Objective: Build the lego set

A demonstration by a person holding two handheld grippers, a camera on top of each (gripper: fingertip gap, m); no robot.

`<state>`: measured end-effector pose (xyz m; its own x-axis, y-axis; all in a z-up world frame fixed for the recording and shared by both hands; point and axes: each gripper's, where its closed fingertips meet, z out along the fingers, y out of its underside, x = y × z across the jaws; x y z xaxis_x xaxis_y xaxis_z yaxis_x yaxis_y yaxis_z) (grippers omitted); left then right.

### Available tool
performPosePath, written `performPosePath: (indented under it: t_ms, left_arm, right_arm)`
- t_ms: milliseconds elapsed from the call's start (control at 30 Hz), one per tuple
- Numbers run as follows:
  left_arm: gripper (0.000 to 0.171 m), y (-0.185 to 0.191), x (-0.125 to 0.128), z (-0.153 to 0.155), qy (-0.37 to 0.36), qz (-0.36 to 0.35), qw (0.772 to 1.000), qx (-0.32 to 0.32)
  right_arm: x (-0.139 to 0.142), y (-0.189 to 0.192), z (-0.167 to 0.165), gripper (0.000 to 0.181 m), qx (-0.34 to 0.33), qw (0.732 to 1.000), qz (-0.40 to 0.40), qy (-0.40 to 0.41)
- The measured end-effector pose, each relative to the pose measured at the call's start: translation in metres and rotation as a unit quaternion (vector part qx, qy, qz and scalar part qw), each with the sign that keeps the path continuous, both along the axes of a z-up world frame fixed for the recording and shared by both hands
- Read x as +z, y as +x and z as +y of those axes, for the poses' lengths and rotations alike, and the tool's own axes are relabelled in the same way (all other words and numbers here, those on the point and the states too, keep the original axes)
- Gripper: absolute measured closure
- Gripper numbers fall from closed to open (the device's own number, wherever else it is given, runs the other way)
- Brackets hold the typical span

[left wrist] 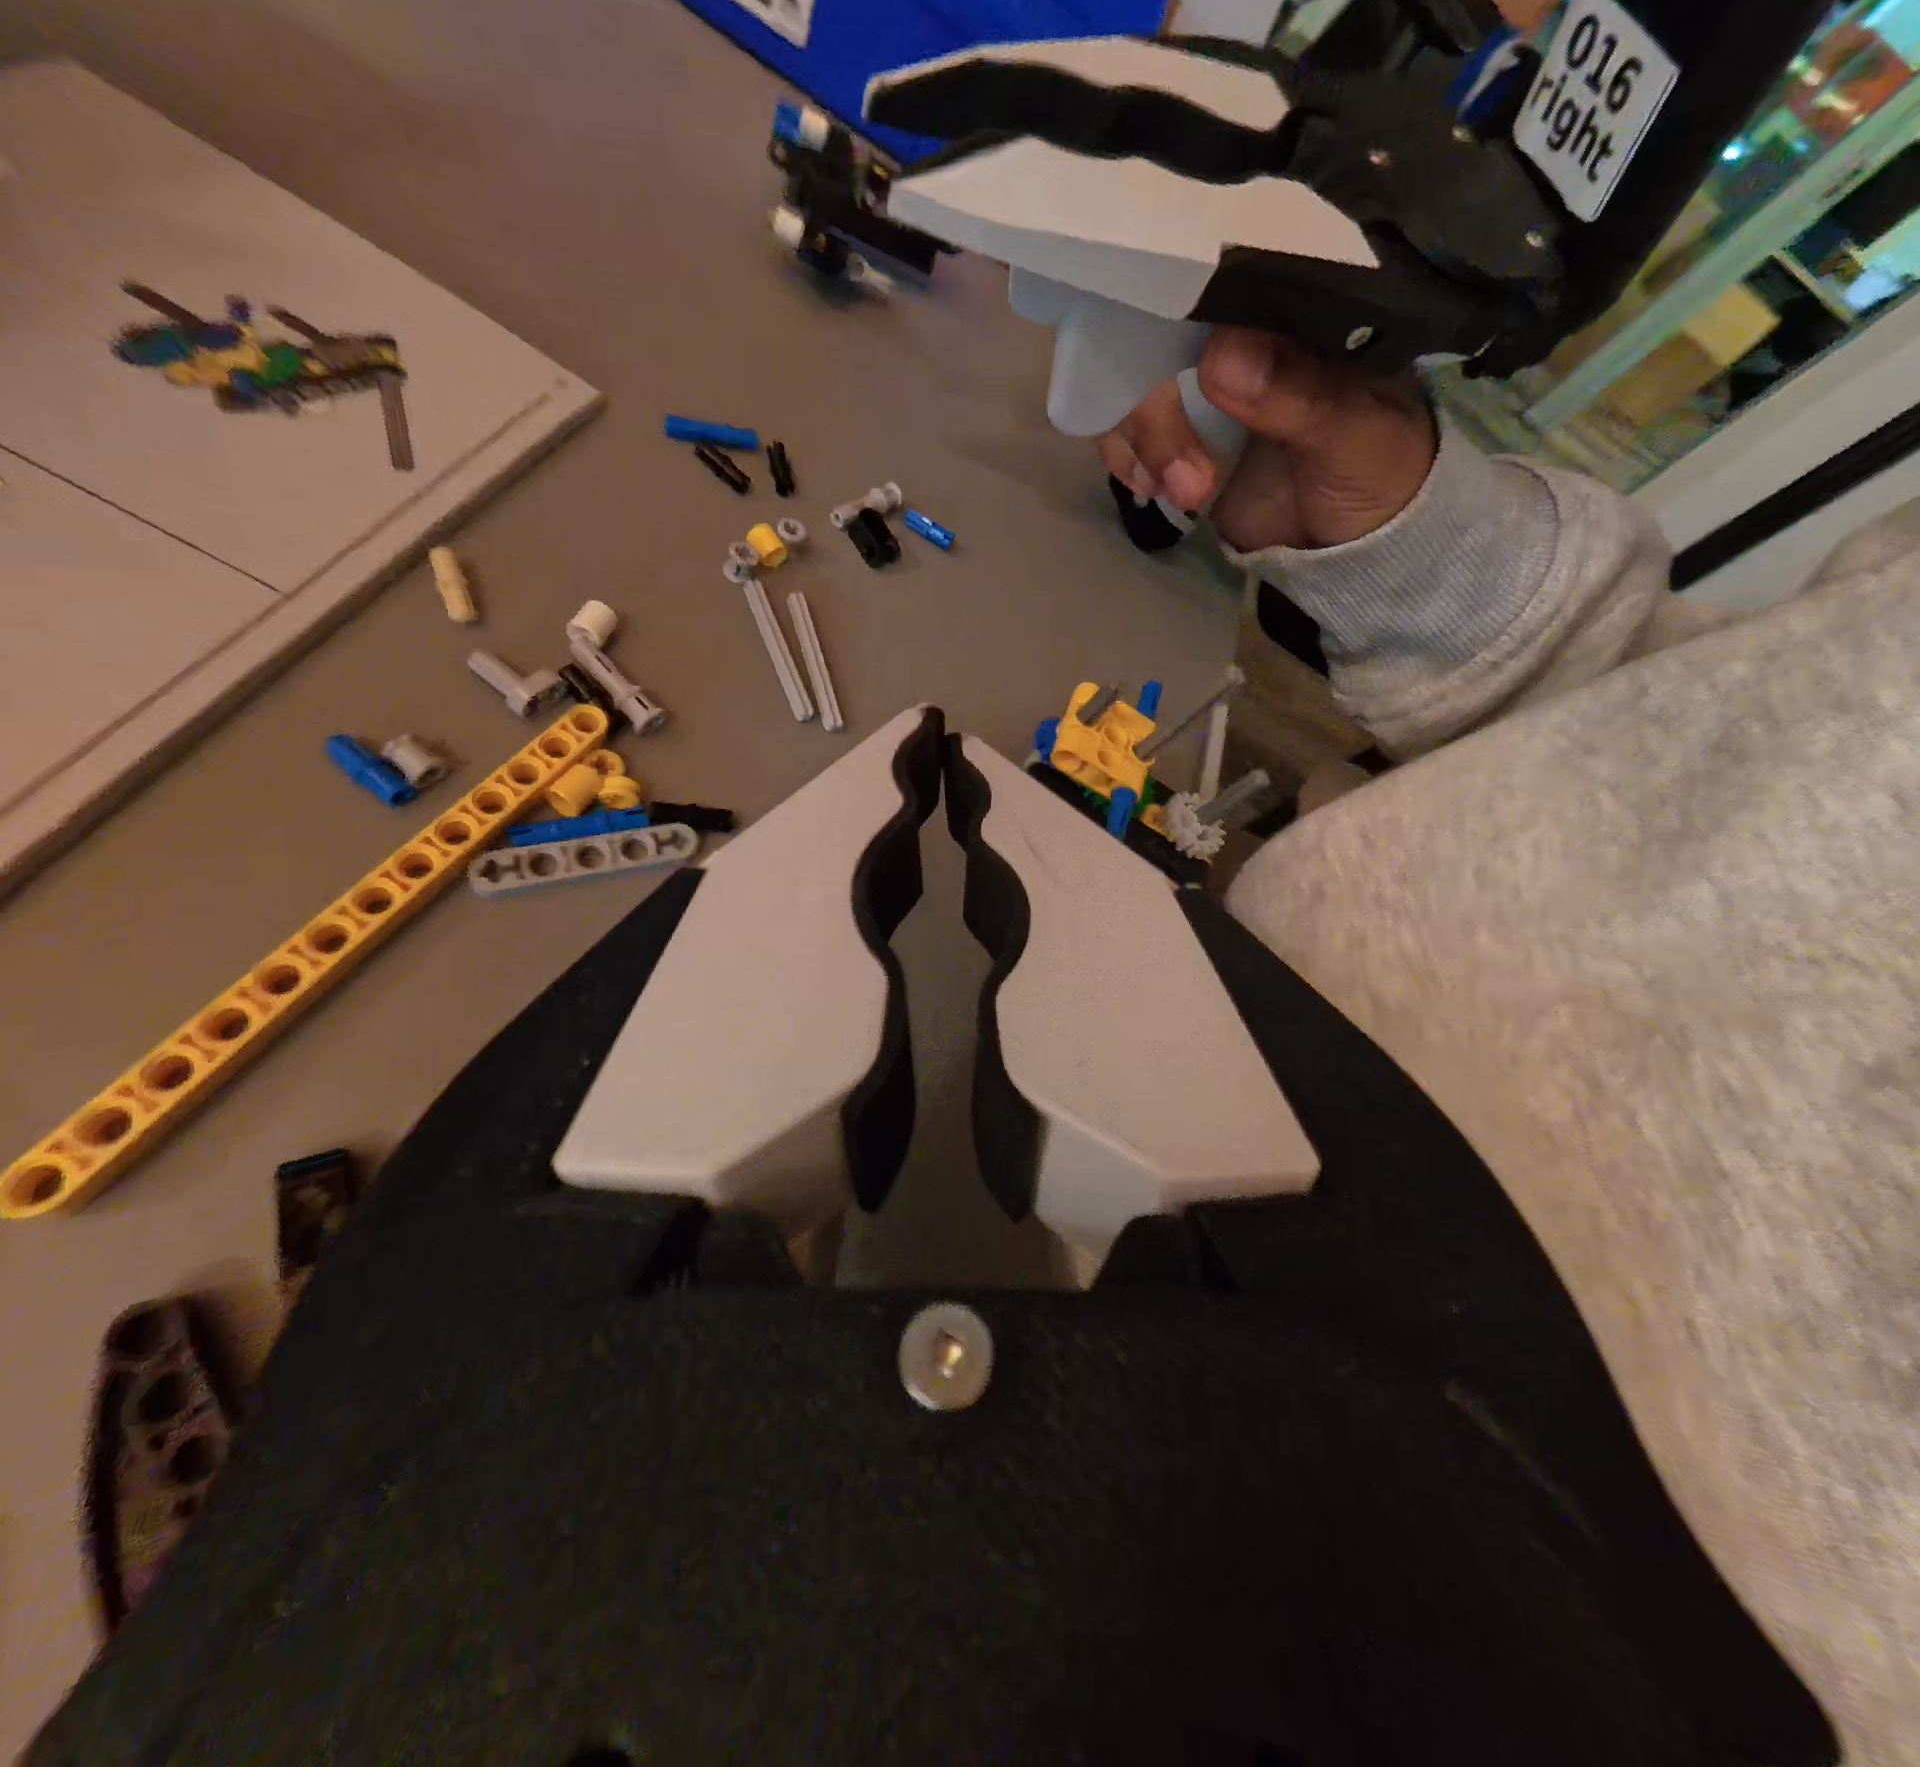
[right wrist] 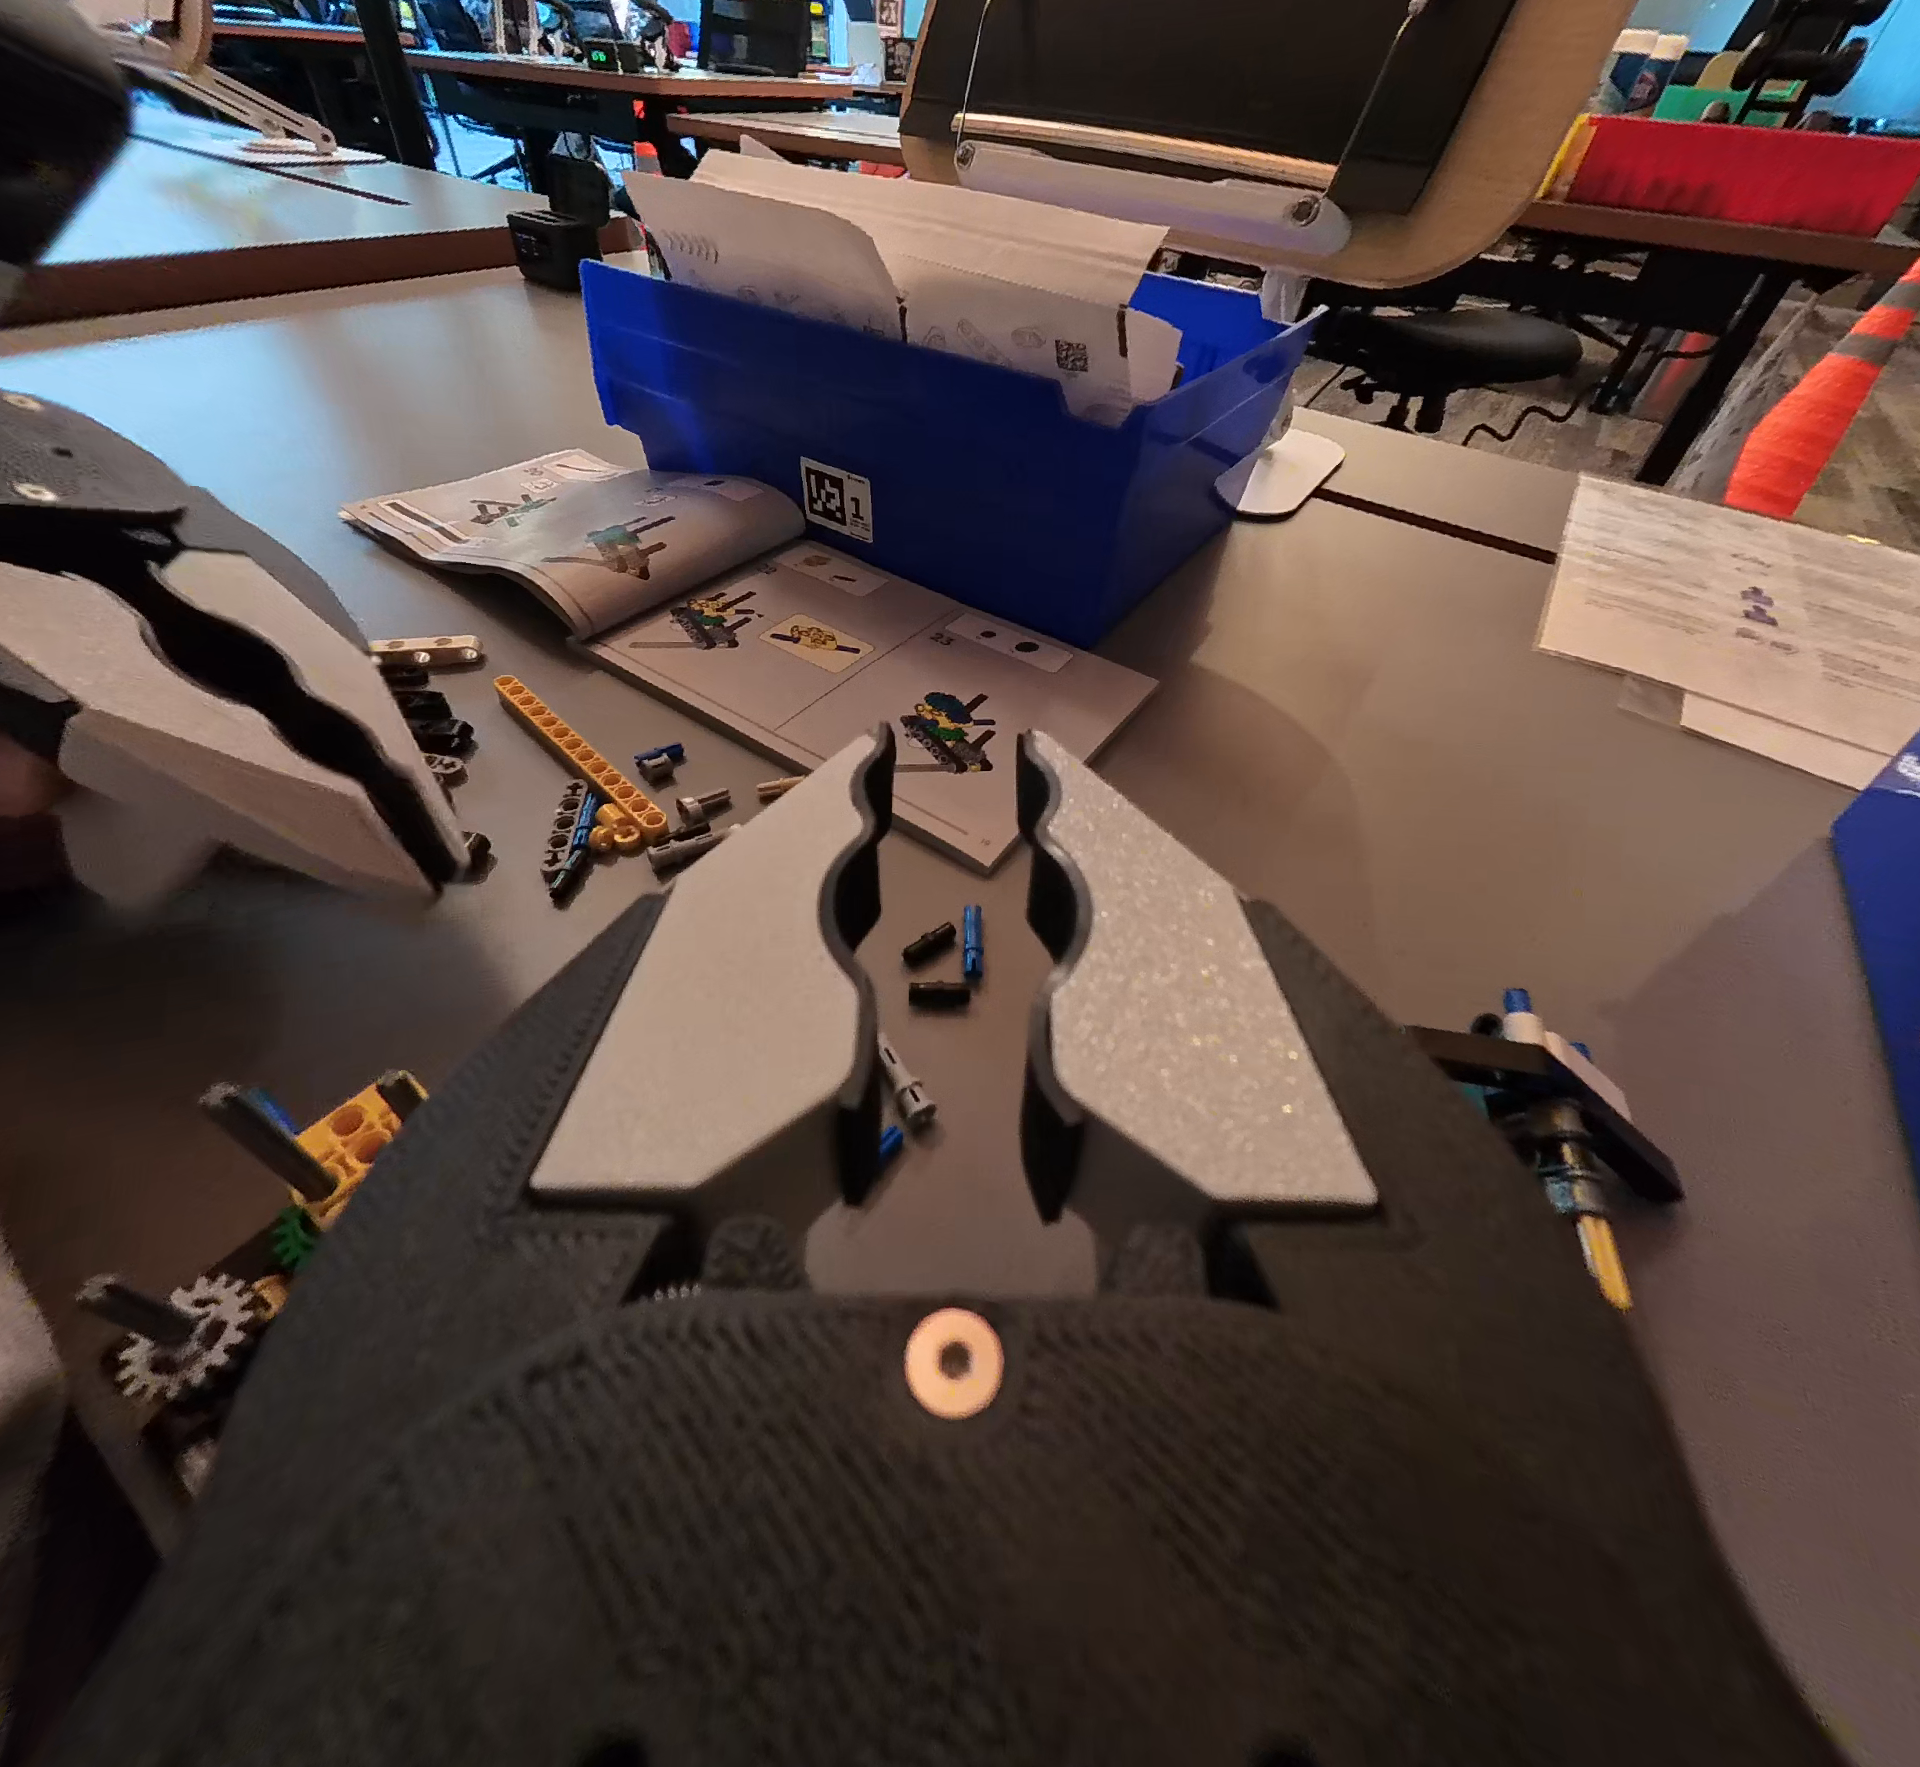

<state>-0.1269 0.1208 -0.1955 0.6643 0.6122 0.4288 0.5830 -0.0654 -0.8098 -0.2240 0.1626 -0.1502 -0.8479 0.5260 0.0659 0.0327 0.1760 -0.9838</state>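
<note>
Right gripper (right wrist: 956, 761) hangs above the grey surface (right wrist: 1403, 761) with its fingers spread and nothing between them; through the gap I can see two short black pins (right wrist: 930, 943) and a blue pin (right wrist: 972, 938) lying loose, so my guess is it is choosing one of them. Left gripper (left wrist: 940, 730) is pinched nearly shut on nothing and held low, just beside the half-built yellow assembly (left wrist: 1107, 741) with its axles and a pale gear, which sits at the near edge. A second, darker sub-assembly (right wrist: 1558, 1094) lies off to the right gripper's side. Further out, a long yellow beam (right wrist: 577, 751) and a scatter of grey connectors, axles and blue pins lie well apart from one another. Beyond them the instruction booklet (right wrist: 935, 678) is open flat against a blue bin (right wrist: 987, 491) stuffed with paper bags. Parts-picking looks like the step in hand; next calls for lowering the open fingers squarely over one small pin and closing without nudging its neighbours.
</note>
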Motion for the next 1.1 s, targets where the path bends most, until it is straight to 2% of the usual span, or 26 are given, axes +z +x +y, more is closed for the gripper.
performPosePath:
  t_ms: [133,233,333,433,533,567,667,733,900,1100]
  left_arm:
    - [0.171,-0.009,0.010,-0.022,-0.040,0.055,0.995,0.067]
    - [0.171,-0.009,0.028,-0.048,-0.010,0.081,0.987,0.138]
    - [0.171,-0.002,0.023,-0.079,-0.024,0.082,0.975,0.207]
    - [0.171,0.007,0.012,-0.086,-0.069,0.084,0.971,0.215]
    - [0.171,0.010,0.020,-0.079,-0.063,0.100,0.971,0.208]
    - [0.171,0.010,0.020,-0.079,-0.069,0.105,0.970,0.210]
    - [0.171,0.011,0.017,-0.081,-0.087,0.113,0.967,0.213]
    - [0.171,0.009,0.015,-0.084,-0.093,0.109,0.964,0.223]
    - [0.171,0.007,0.016,-0.092,-0.102,0.112,0.957,0.247]
    - [0.171,0.004,0.014,-0.106,-0.130,0.112,0.942,0.288]
  right_arm:
    - [0.002,-0.001,0.002,0.160,-0.002,1.000,-0.003,-0.008]
    - [0.000,0.000,0.007,0.159,-0.004,1.000,-0.001,0.002]
    - [0.002,0.009,0.010,0.158,0.017,0.999,0.012,0.034]
    - [-0.002,0.033,0.011,0.168,0.088,0.993,0.019,0.082]
    - [-0.015,0.066,0.013,0.165,0.176,0.976,-0.021,0.123]
    - [-0.020,0.079,0.014,0.164,0.211,0.968,-0.044,0.131]
    - [-0.032,0.127,0.020,0.181,0.335,0.925,-0.108,0.143]
    - [-0.037,0.152,0.022,0.181,0.391,0.896,-0.142,0.155]
    - [-0.056,0.184,0.017,0.180,0.441,0.859,-0.158,0.207]
    - [-0.074,0.187,0.009,0.181,0.435,0.855,-0.150,0.238]
